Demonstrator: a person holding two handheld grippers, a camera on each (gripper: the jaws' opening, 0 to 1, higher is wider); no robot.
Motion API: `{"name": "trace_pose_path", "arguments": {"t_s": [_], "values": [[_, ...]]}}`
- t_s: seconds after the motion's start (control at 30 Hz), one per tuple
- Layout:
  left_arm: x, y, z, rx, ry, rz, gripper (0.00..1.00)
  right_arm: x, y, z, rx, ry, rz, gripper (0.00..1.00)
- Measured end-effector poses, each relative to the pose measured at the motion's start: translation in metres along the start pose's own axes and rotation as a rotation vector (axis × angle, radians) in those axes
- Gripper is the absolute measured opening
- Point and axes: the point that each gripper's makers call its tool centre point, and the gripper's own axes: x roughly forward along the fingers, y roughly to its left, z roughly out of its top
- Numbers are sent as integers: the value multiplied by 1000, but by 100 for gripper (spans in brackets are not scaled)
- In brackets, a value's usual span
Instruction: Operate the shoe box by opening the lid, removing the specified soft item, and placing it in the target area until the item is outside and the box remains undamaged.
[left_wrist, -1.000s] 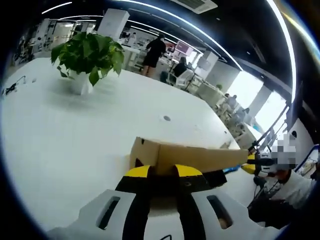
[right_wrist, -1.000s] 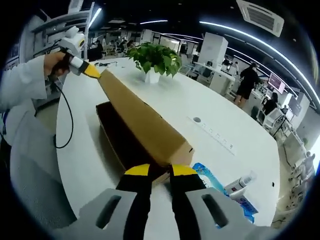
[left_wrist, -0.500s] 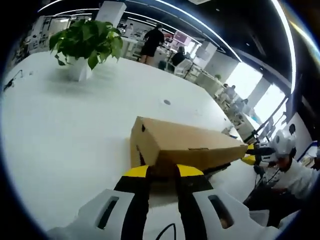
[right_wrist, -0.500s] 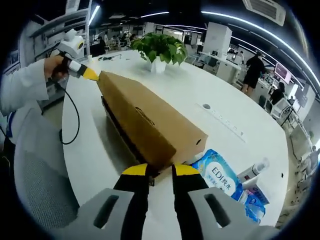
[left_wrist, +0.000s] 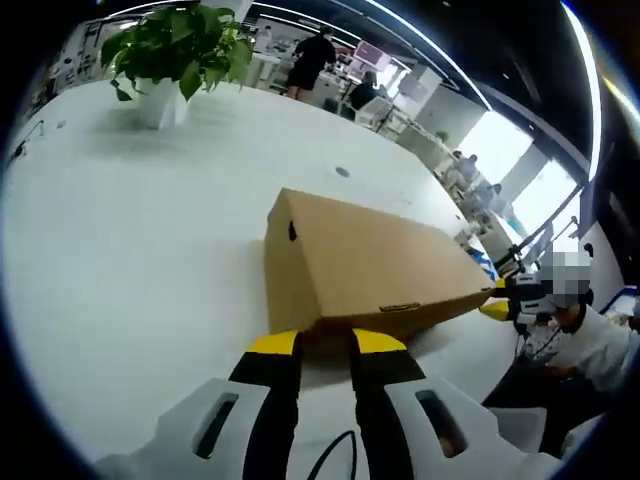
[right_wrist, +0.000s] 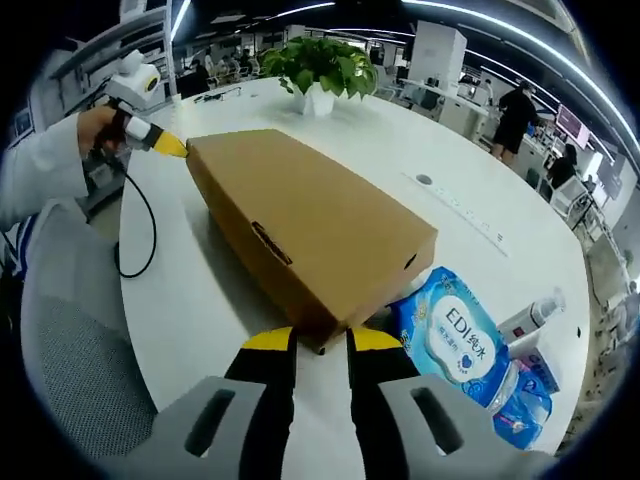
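Both grippers' narrowly parted fingers pinch the shoe box ends.

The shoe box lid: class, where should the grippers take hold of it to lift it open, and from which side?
Grip the lid at the lower lip of each short end, one gripper per end, coming in level with the table. The lid is long and lies flat; the left gripper and right gripper already face opposite ends.

Right gripper at bottom centre, yellow tips touching near corner of cardboard shoe box, lid down. Left gripper upper left at far corner. Blue wipes pack right, beside box. Potted plant top centre.
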Motion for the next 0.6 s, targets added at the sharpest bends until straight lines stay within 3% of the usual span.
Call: {"name": "trace_pose_path", "arguments": {"t_s": [0.6], "values": [[8,6,-18,-10,43,7,17,11,4,-14,7,32,11,18]]}}
